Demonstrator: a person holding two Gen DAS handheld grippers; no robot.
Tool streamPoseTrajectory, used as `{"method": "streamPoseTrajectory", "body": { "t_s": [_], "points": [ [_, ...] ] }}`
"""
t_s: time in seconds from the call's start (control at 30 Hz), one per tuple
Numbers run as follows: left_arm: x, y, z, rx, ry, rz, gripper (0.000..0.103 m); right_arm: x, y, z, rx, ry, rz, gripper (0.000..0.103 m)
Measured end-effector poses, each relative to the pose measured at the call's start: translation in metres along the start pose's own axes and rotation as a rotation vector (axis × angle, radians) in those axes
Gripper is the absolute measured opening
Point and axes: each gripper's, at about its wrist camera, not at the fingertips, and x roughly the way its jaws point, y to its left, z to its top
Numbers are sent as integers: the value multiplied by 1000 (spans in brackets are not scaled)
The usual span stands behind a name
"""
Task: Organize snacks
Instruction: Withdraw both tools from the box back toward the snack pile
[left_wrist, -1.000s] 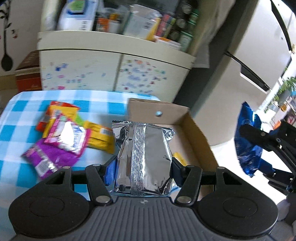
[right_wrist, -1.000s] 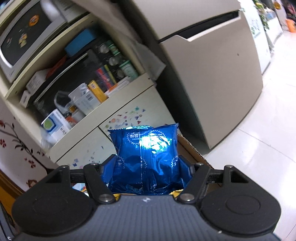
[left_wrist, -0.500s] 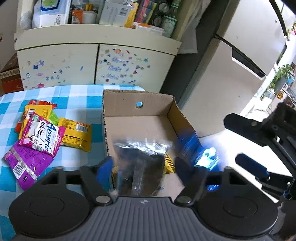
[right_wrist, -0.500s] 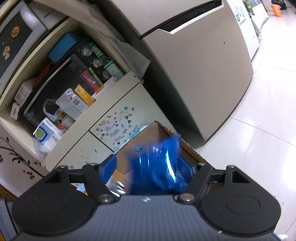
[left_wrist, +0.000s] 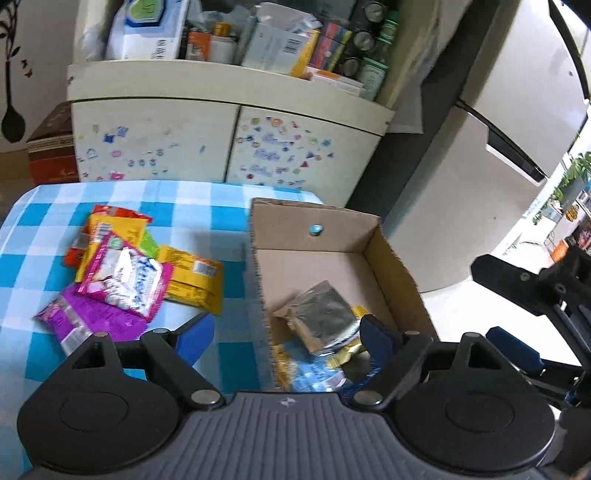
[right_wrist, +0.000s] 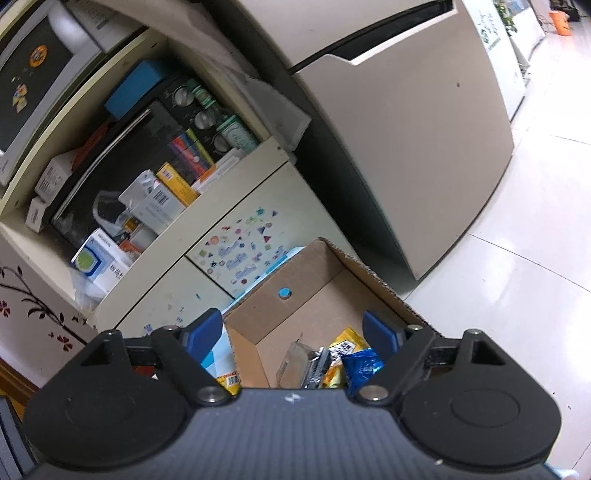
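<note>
A: Our left gripper (left_wrist: 286, 338) has its fingers (left_wrist: 195, 334) parting with nothing pressed between them; the silver foil packet (left_wrist: 319, 317) lies just beyond and below them, on the floor of the cardboard box (left_wrist: 314, 218).

B: Same on our side. The right gripper (right_wrist: 293, 332) is spreading too, empty, and the blue packet (right_wrist: 364, 369) sits under our right finger (right_wrist: 378, 336), beside a yellow wrapper (right_wrist: 345, 345).

A: What could go wrong? Our left finger hangs outside the box's near wall. If we drop lower, we think it could catch that thin corrugated edge and shove the light box across the desk (left_wrist: 207, 201).

B: And the two grippers are close together. We judge a careless swing could knock them.

A: Further left of our fingers, the loose pile waits on the checked cloth: a pink packet (left_wrist: 125, 275), a purple one (left_wrist: 88, 319), orange-yellow ones (left_wrist: 194, 280). All glossy, crinkly film, flat and pillow-shaped.

B: Slippery stuff. A pinch on a corner would probably slide off, and overlapping packets may lift together.

A: The foil one looks creased and lies tilted on the others.
</note>
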Motion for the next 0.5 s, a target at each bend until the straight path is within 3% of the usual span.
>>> {"method": "streamPoseTrajectory", "body": {
  "t_s": [0.5],
  "points": [
    [-21, 90, 13, -99, -27, 117, 90, 10, 19, -10, -55, 22, 51, 86]
  ]
}}
